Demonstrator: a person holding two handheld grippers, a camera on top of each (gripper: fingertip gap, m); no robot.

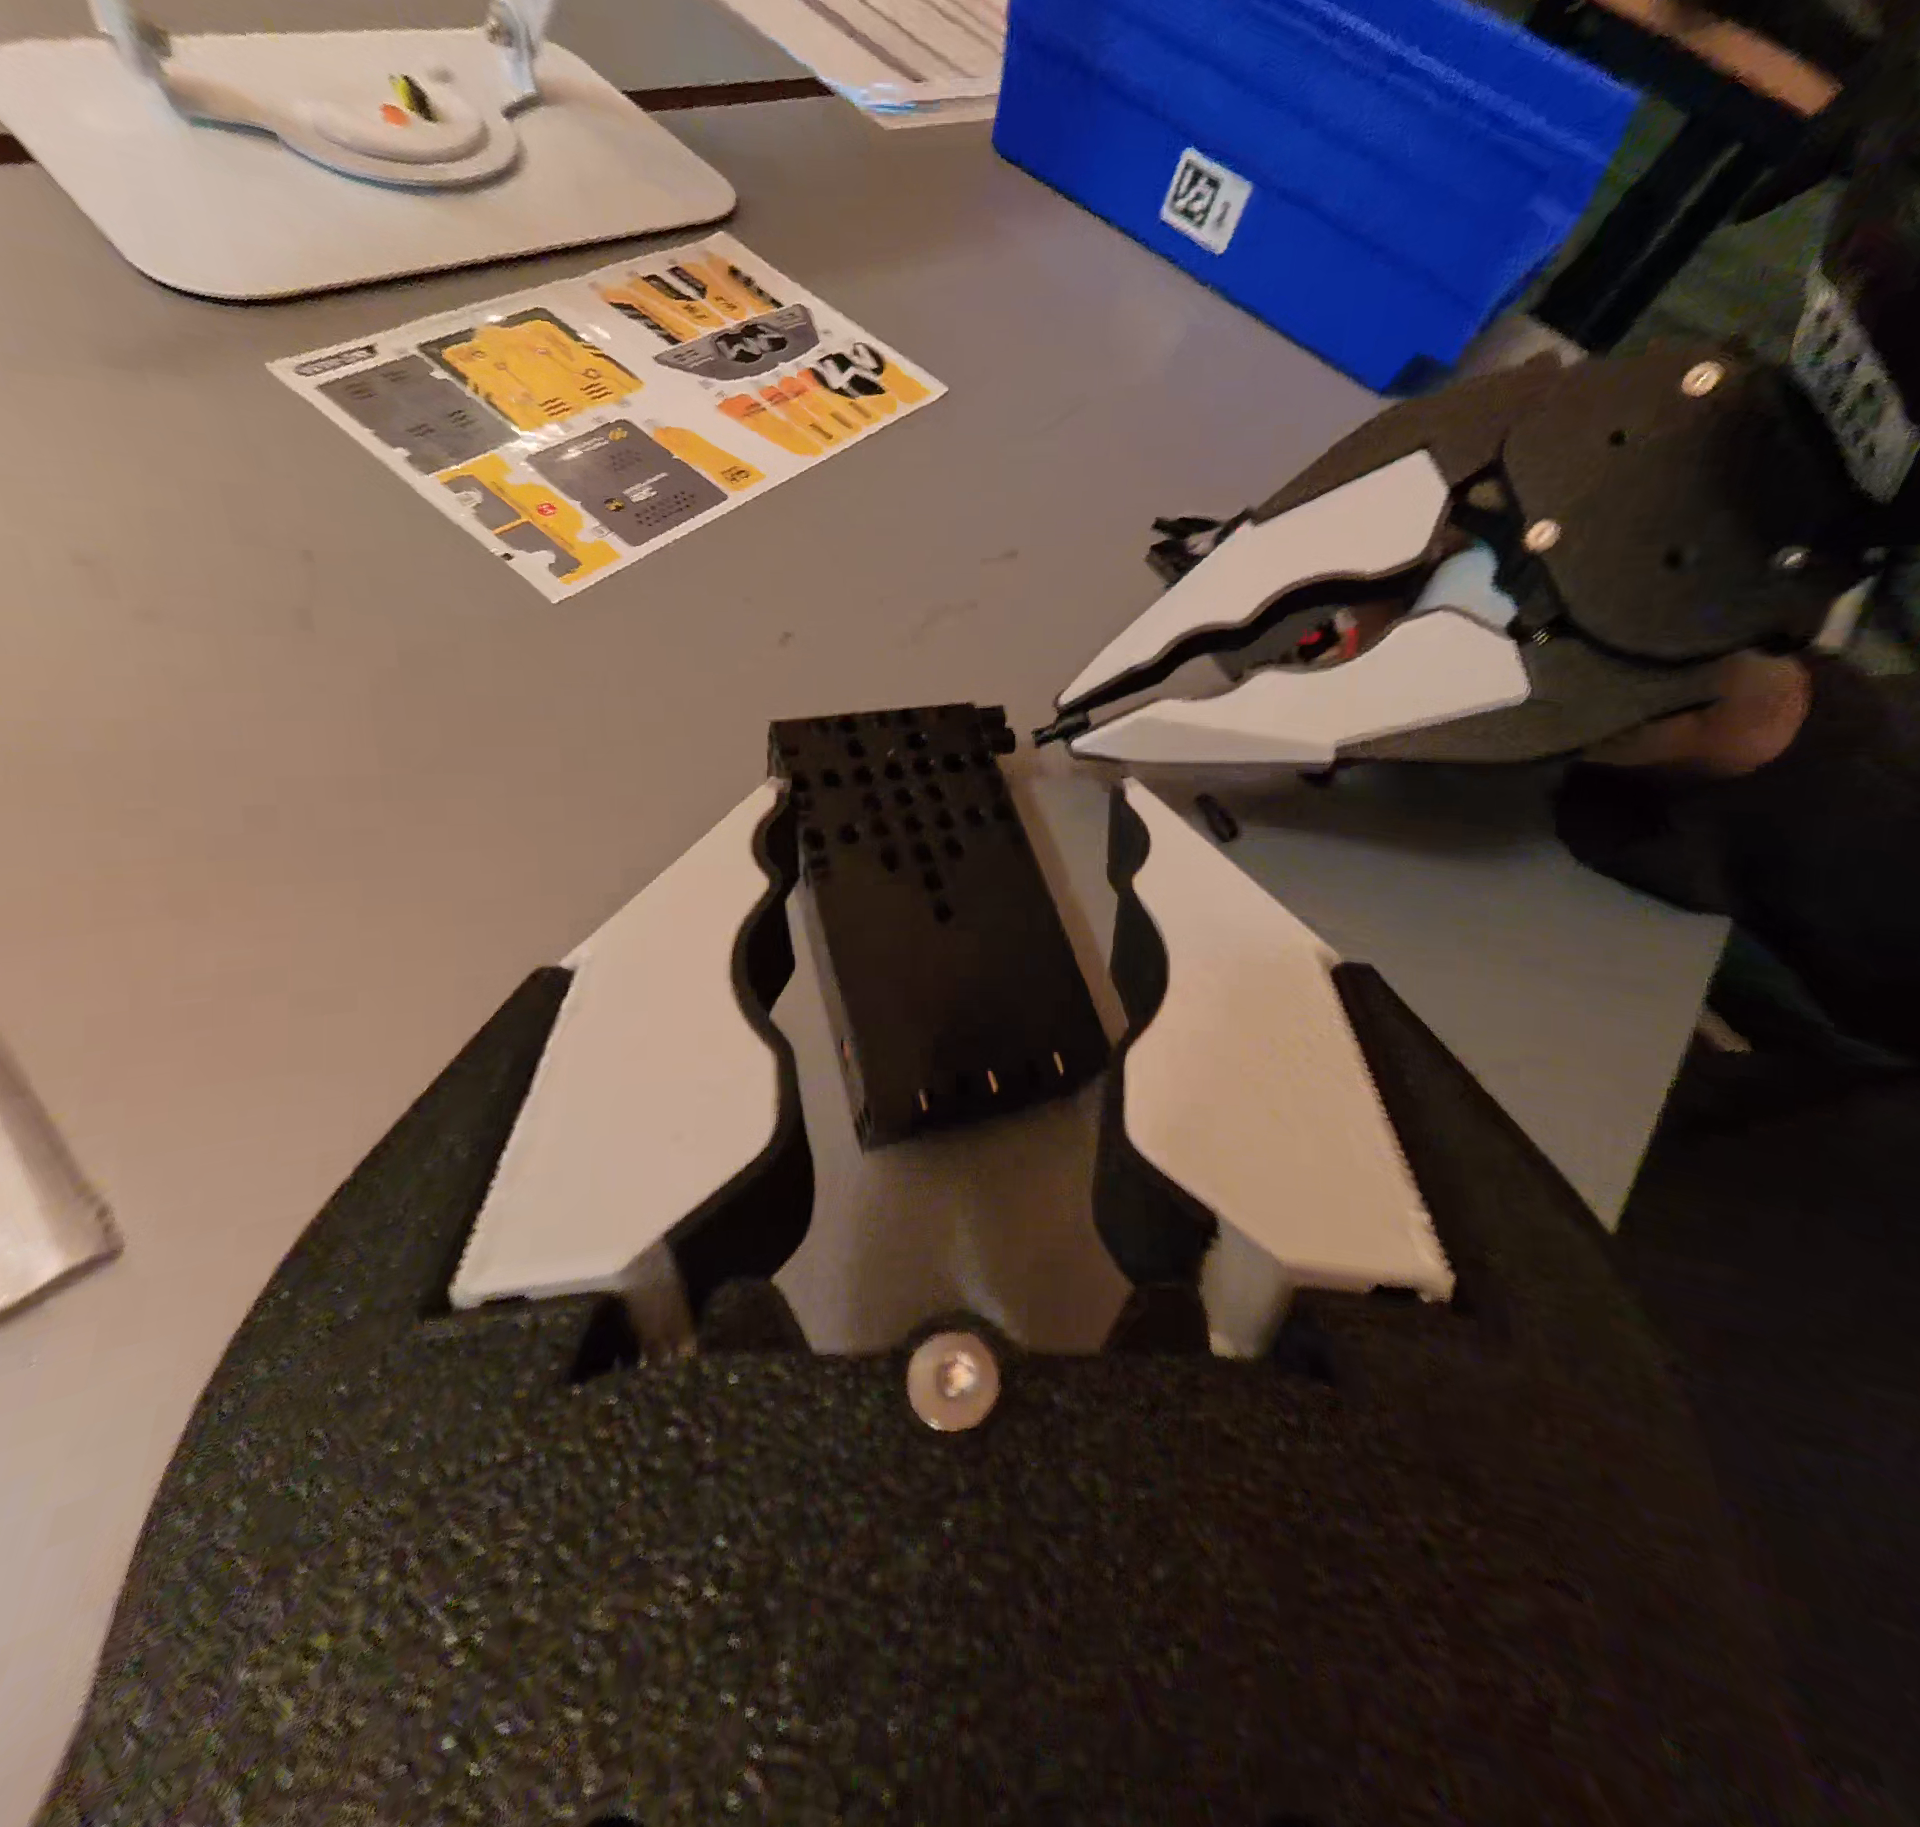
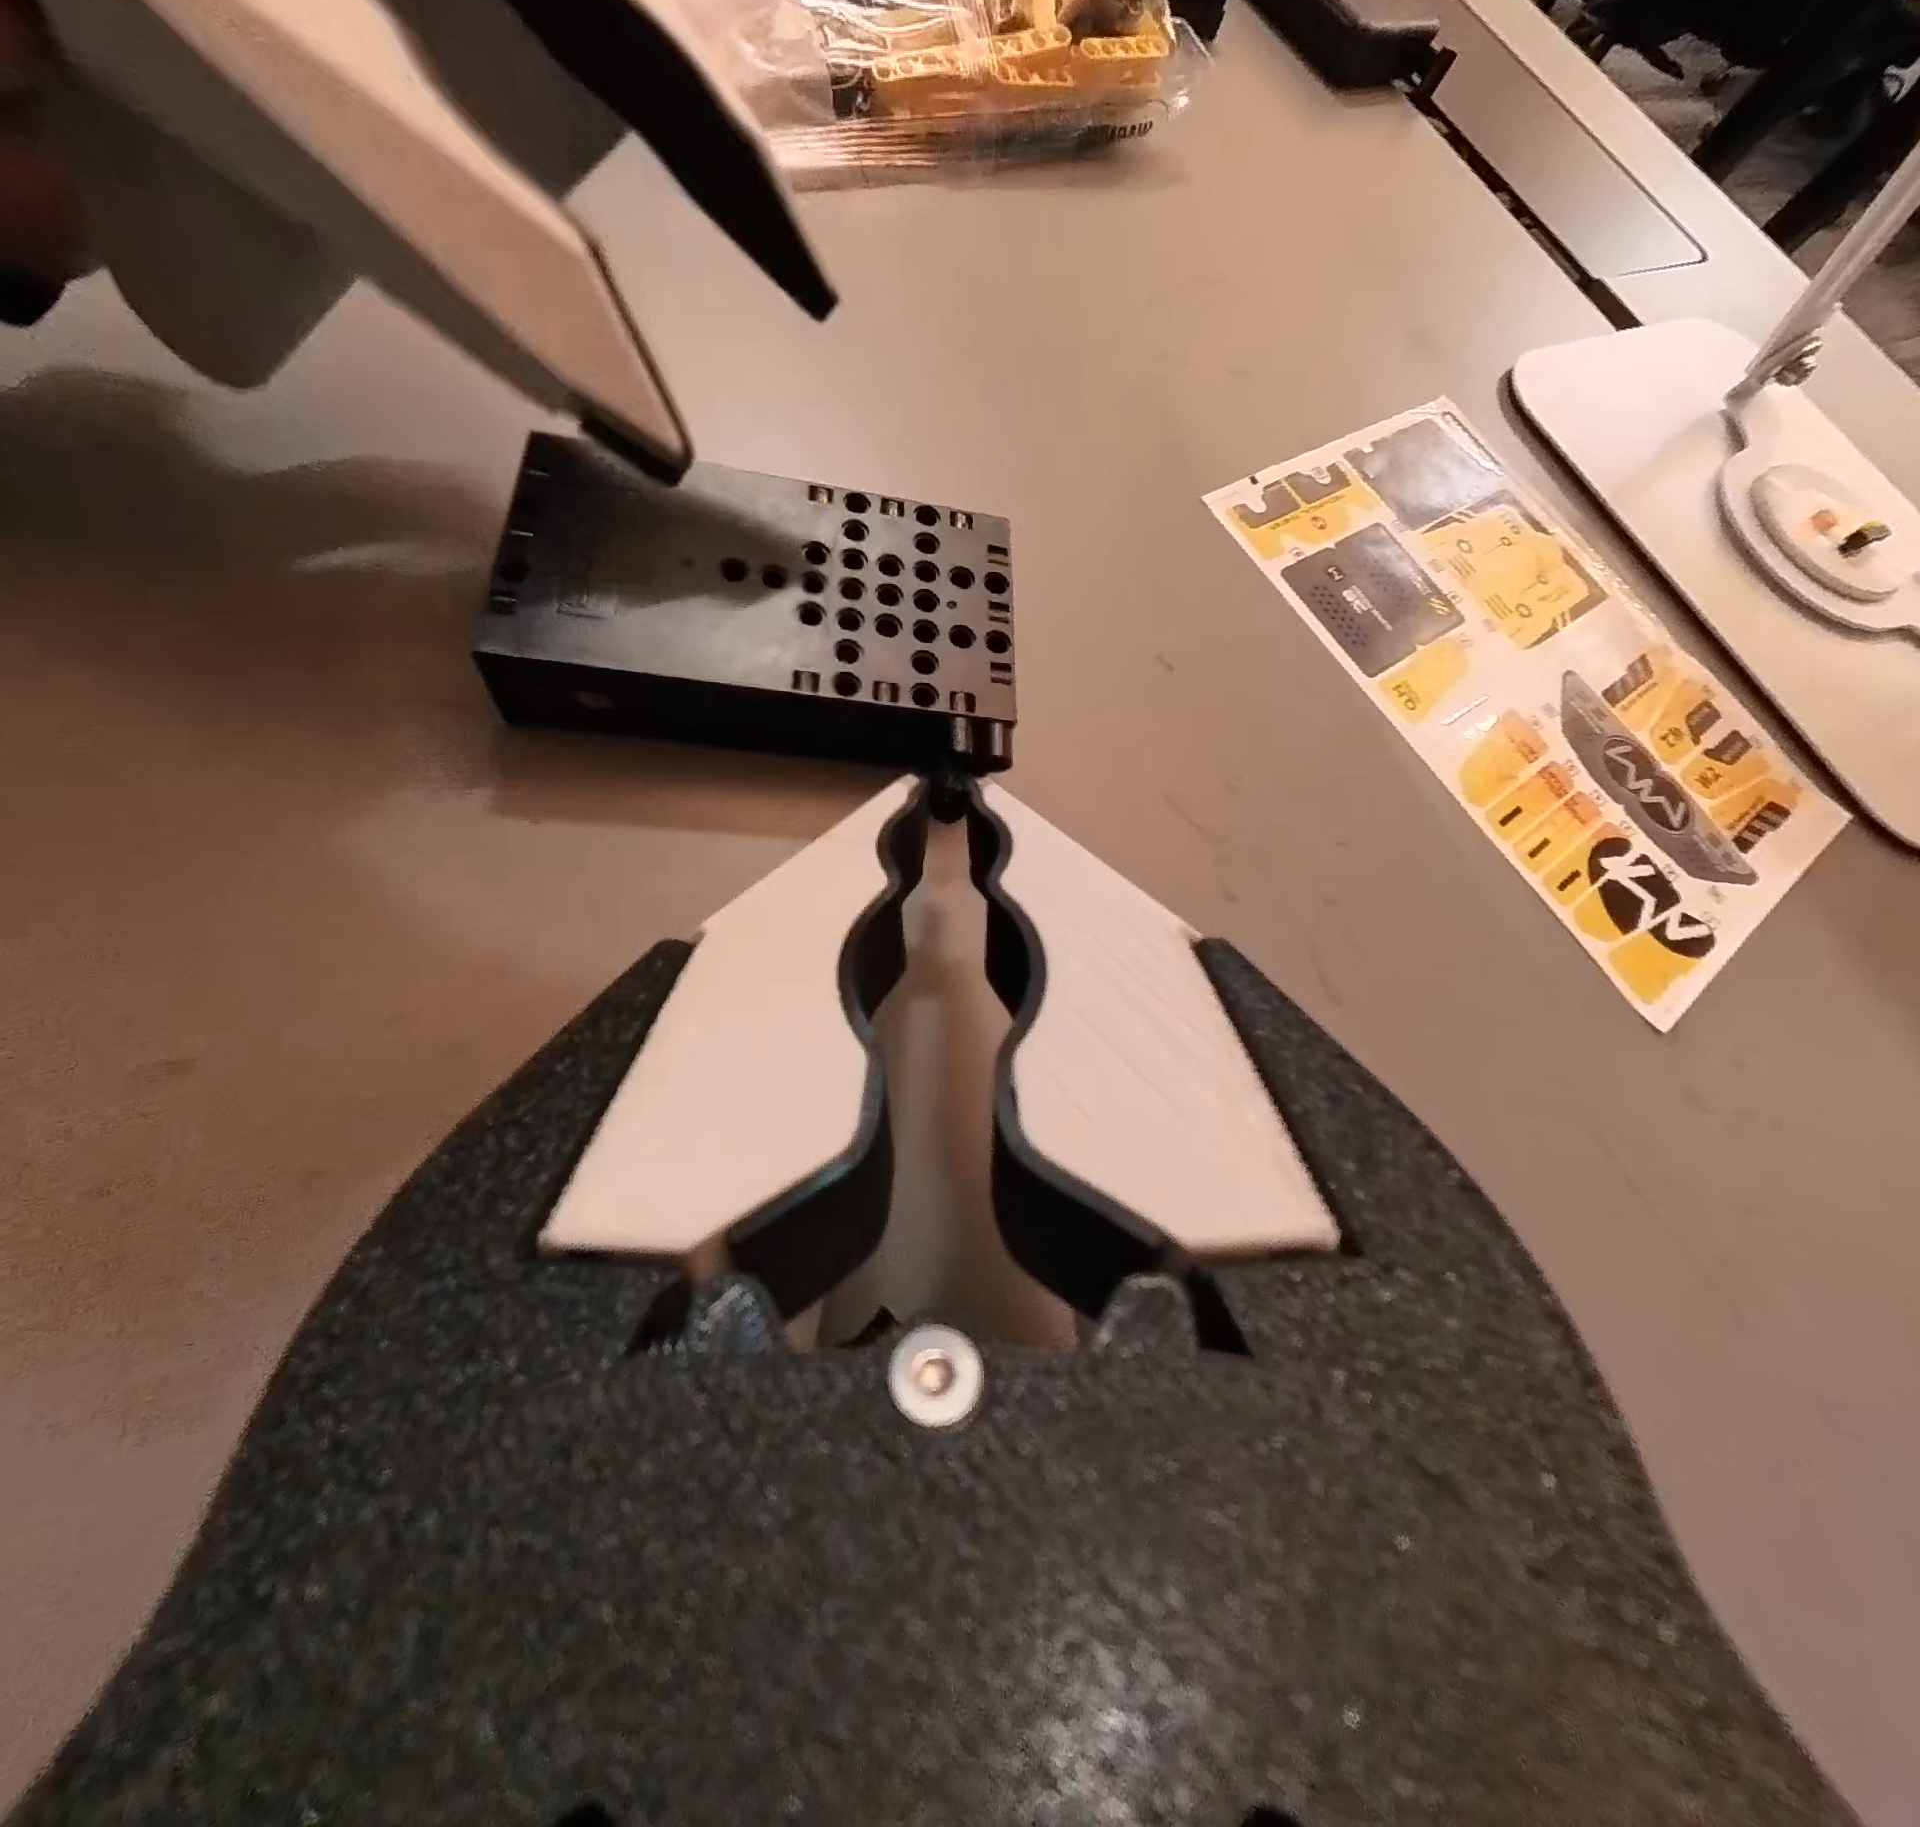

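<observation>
The left tool (image 1: 951, 801) is spread wide astride a black perforated block (image 1: 935, 894) lying flat on the bench (image 1: 312, 738); 1 finger is seen at the block's plain end, though contact cannot be confirmed. The block's long axis runs 6 to 12 o'clock in the left wrist view, holed end toward 12. The right tool (image 2: 945, 790) is pinched narrow on a small black pin (image 2: 948, 803) at the block's 1 o'clock corner. A sticker sheet (image 1: 613, 416) lies at 11 o'clock and a blue bin (image 1: 1299, 115) at 1.

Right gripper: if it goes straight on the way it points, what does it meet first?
The right gripper, shut on a small black pin, would likely meet the near corner of the black perforated block almost at once; the remaining gap is hard to judge.
</observation>
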